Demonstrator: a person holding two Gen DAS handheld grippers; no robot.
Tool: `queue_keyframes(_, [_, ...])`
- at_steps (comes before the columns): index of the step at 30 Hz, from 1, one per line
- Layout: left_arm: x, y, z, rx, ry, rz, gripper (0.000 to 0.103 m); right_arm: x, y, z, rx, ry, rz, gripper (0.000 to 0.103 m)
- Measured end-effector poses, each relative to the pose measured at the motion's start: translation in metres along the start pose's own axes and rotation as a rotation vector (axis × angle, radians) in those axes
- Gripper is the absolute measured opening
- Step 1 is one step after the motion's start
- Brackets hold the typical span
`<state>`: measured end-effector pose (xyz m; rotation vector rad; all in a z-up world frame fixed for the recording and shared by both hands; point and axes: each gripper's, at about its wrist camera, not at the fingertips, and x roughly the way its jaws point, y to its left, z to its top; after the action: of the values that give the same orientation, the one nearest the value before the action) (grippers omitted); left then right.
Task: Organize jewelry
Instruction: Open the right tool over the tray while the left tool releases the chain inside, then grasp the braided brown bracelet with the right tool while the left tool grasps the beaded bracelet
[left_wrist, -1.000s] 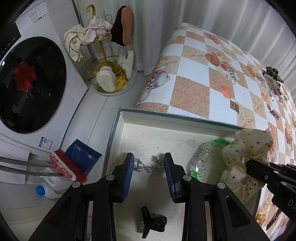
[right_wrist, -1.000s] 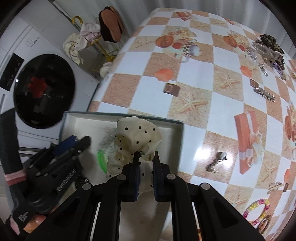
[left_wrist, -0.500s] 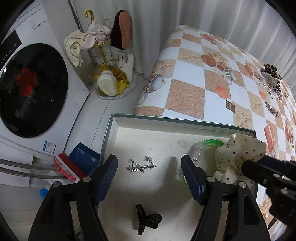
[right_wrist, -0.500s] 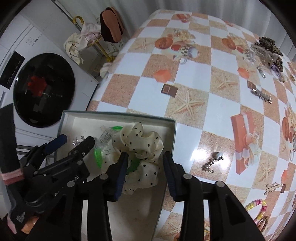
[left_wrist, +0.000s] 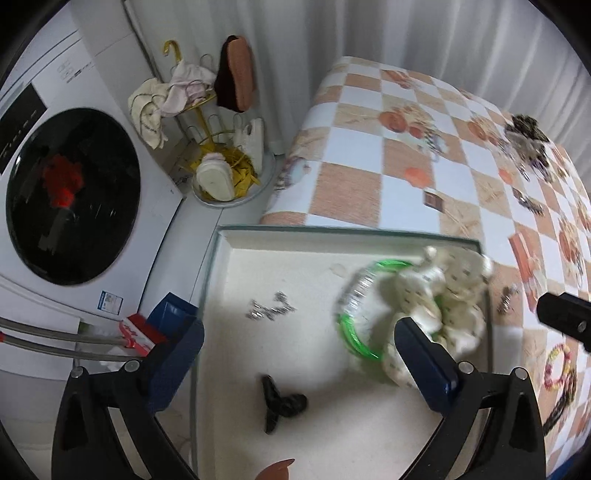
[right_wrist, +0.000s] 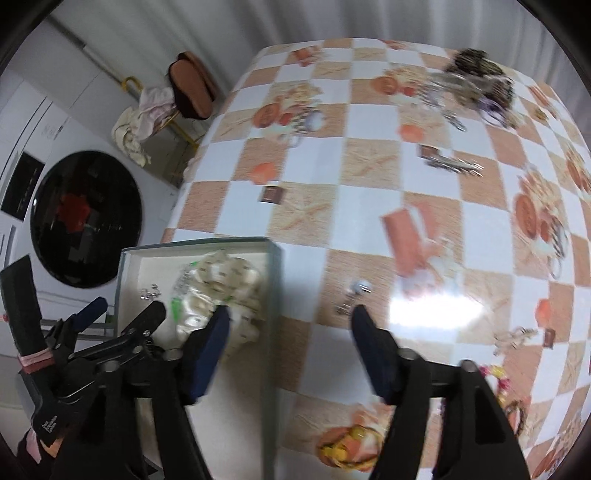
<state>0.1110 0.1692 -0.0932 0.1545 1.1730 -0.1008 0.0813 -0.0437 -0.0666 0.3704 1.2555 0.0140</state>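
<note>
Two tools point steeply down over the near end of your surface (right_wrist: 369, 206). Your left tool (left_wrist: 299, 350) hangs above the box (left_wrist: 332, 233), its jaws opening wide with nothing pressed between them; the silver chain (left_wrist: 271, 308) and a black claw clip (left_wrist: 280, 402) lie loose on the box floor below it. Your right tool (right_wrist: 290, 349) straddles the box's right wall, its jaws also opening and gripping nothing. Its left finger sits over the cream polka-dot scrunchie (right_wrist: 221, 291), which rests in the box's far right corner on a green bangle (left_wrist: 354, 332).

Outside the box, a small silver earring (right_wrist: 352, 295) lies on the checked oilcloth just beyond your right tool. A hair slide (right_wrist: 454, 164) and a tangled pile of jewelry (right_wrist: 476, 74) sit farther back, and a beaded bracelet (left_wrist: 559, 363) lies near the right edge.

Left of the surface stand a white washing machine (left_wrist: 74, 192) and a gold rack (left_wrist: 207, 122) hung with cloths and slippers, before a pale curtain (left_wrist: 369, 33).
</note>
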Motion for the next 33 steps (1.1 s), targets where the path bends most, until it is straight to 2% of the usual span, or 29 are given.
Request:
queue_keyframes(14, [-0.042, -0.102, -0.013, 0.182, -0.020, -0.091, 0.103, -0.049, -0.127, -0.050, 0.241, 0.011, -0.101, 0.080])
queue_keyframes(19, [-0.044, -0.136, -0.021, 0.235, 0.010, -0.146, 0.103, -0.060, -0.170, -0.079, 0.320, 0.031, -0.144, 0.080])
queue_keyframes(25, [-0.041, -0.175, -0.039, 0.332, 0.056, -0.209, 0.103, -0.064, -0.203, -0.110, 0.378, 0.070, -0.170, 0.080])
queue_keyframes(30, [-0.036, -0.201, -0.046, 0.388, 0.075, -0.241, 0.103, -0.063, -0.216, -0.123, 0.388, 0.088, -0.191, 0.080])
queue_keyframes(31, [-0.033, -0.207, -0.047, 0.398, 0.082, -0.240, 0.098, -0.062, -0.218, -0.125, 0.387, 0.090, -0.199, 0.080])
queue_keyframes(33, [-0.028, -0.215, -0.047, 0.412, 0.097, -0.245, 0.098, -0.062, -0.222, -0.126, 0.380, 0.089, -0.219, 0.080])
